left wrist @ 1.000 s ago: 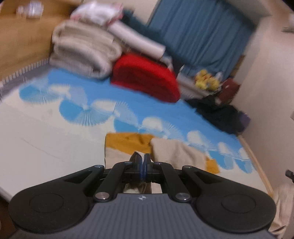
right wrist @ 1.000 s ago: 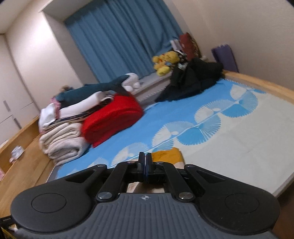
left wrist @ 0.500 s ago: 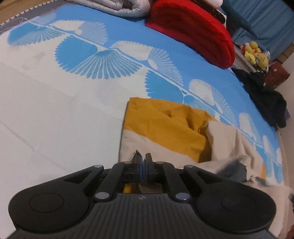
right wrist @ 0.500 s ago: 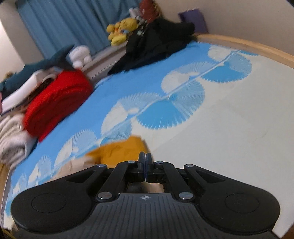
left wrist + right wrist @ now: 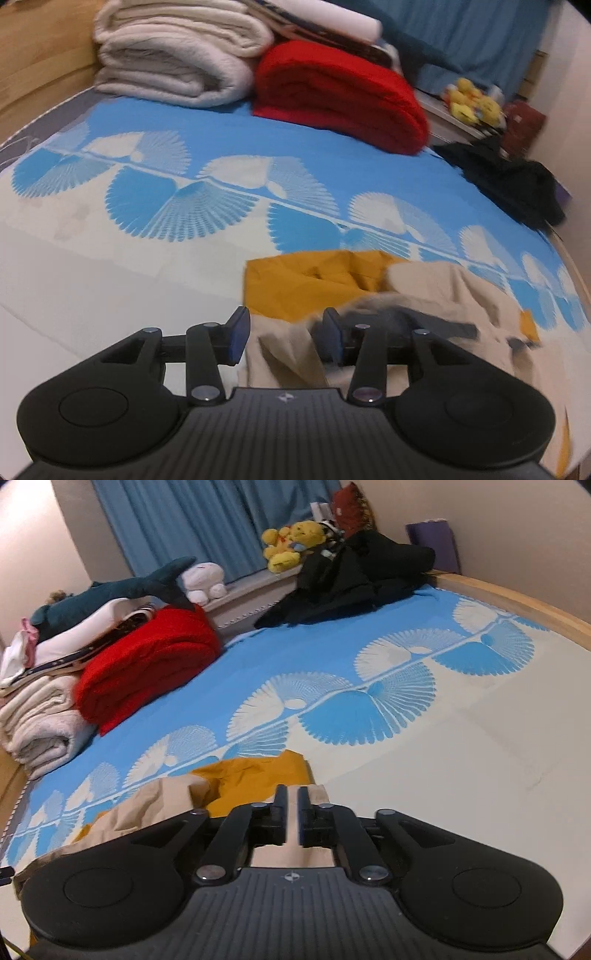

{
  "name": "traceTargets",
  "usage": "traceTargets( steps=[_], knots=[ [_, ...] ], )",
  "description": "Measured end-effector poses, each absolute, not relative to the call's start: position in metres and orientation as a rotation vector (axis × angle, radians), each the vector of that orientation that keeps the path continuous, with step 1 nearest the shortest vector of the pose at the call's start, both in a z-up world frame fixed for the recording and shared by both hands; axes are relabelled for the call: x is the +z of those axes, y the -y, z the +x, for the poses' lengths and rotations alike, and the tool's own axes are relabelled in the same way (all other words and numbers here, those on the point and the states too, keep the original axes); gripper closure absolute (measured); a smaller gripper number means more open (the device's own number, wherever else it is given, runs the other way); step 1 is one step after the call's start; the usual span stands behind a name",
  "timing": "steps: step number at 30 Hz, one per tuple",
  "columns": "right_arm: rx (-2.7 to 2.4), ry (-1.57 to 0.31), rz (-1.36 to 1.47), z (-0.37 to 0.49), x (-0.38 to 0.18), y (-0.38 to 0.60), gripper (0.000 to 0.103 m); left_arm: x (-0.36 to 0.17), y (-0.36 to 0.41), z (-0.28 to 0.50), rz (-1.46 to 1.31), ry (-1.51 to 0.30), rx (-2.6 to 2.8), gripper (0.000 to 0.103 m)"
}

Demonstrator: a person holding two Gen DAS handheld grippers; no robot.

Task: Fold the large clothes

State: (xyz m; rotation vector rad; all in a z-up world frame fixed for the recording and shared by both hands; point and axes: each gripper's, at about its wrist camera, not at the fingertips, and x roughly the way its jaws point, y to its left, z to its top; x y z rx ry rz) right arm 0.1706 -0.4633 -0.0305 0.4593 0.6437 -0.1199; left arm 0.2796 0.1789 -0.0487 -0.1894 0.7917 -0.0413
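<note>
My left tool [image 5: 282,338] has just been opening, and now its two fingers stand wide apart with the tan cloth lying loose between them, not pinched. My right tool [image 5: 292,818] has just been opening too; there is a small gap between its fingers, and the tan cloth shows in the gap, but the pads do not press it. The big piece of clothing [image 5: 314,288] is yellow-brown and tan, and it lies crumpled on the bed [image 5: 110,266], on the white part of the sheet close to me. The sheet has blue and white fan shapes. Far back on the bed sit a folded red blanket [image 5: 340,96], a cream blanket [image 5: 173,62] beside it, and a heap of black clothes [image 5: 362,579]. Yellow plush toys [image 5: 291,542] sit by the blue curtain [image 5: 192,520].
</note>
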Motion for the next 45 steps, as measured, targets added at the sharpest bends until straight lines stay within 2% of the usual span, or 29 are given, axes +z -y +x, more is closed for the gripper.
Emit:
traceTargets(
  steps=[2,4,6,7,11,21,22,24,25,26,27,28,30,31,32,33,35,36,38,39,42,45],
  knots=[
    [-0.076,-0.68,0.442,0.171,-0.036,0.465,0.062,-0.04,-0.173,0.277,-0.126,-0.793,-0.041,0.044],
    [-0.069,-0.72,0.43,0.172,-0.049,0.464,0.06,-0.037,-0.164,0.274,-0.049,-0.782,-0.07,0.039],
    [-0.064,-0.768,0.46,0.177,-0.067,0.463,0.06,-0.041,-0.16,0.268,-0.014,-0.757,-0.095,0.028],
    [-0.052,-0.789,0.477,0.181,-0.074,0.463,0.06,-0.048,-0.159,0.266,-0.009,-0.754,-0.104,0.026],
    [-0.062,-0.861,0.479,0.196,-0.105,0.459,0.06,-0.084,-0.146,0.274,0.084,-0.856,-0.07,0.026],
    [-0.042,-0.937,0.511,0.224,-0.149,0.461,0.06,-0.128,-0.141,0.303,0.134,-0.893,-0.088,0.026],
    [-0.034,-0.931,0.497,0.226,-0.147,0.459,0.064,-0.131,-0.143,0.305,0.125,-0.891,-0.094,0.026],
    [-0.001,-0.895,0.463,0.227,-0.138,0.453,0.103,-0.139,-0.145,0.312,0.106,-0.898,-0.108,0.027],
    [0.023,-0.876,0.456,0.226,-0.134,0.45,0.103,-0.141,-0.146,0.316,0.099,-0.901,-0.115,0.029],
    [0.046,-0.856,0.444,0.225,-0.128,0.447,0.103,-0.142,-0.147,0.319,0.089,-0.898,-0.124,0.037],
    [0.061,-0.838,0.423,0.225,-0.123,0.444,0.103,-0.144,-0.149,0.322,0.074,-0.892,-0.135,0.047],
    [0.078,-0.824,0.409,0.224,-0.12,0.44,0.103,-0.144,-0.151,0.324,0.061,-0.889,-0.144,0.053],
    [0.08,-0.815,0.391,0.225,-0.118,0.439,0.103,-0.144,-0.154,0.329,0.043,-0.886,-0.155,0.074],
    [0.06,-0.818,0.39,0.227,-0.117,0.442,0.103,-0.144,-0.155,0.331,0.043,-0.882,-0.155,0.081],
    [0.028,-0.821,0.394,0.228,-0.117,0.447,0.103,-0.143,-0.157,0.332,0.042,-0.878,-0.16,0.094],
    [-0.009,-0.823,0.404,0.229,-0.118,0.454,0.103,-0.142,-0.159,0.333,0.032,-0.878,-0.173,0.097],
    [-0.043,-0.831,0.451,0.23,-0.122,0.467,0.092,-0.139,-0.163,0.335,0.013,-0.871,-0.195,0.099],
    [-0.029,-0.845,0.481,0.23,-0.126,0.472,0.074,-0.137,-0.164,0.334,0.011,-0.865,-0.196,0.099],
    [-0.003,-0.877,0.494,0.233,-0.135,0.475,0.053,-0.133,-0.166,0.335,0.004,-0.858,-0.196,0.099],
    [-0.001,-0.899,0.481,0.235,-0.139,0.474,0.046,-0.132,-0.167,0.334,-0.002,-0.86,-0.198,0.098],
    [-0.015,-0.931,0.487,0.242,-0.148,0.476,0.038,-0.131,-0.172,0.336,-0.024,-0.877,-0.206,0.094],
    [-0.03,-0.952,0.522,0.247,-0.158,0.482,0.037,-0.136,-0.174,0.337,-0.023,-0.892,-0.193,0.088]
  ],
)
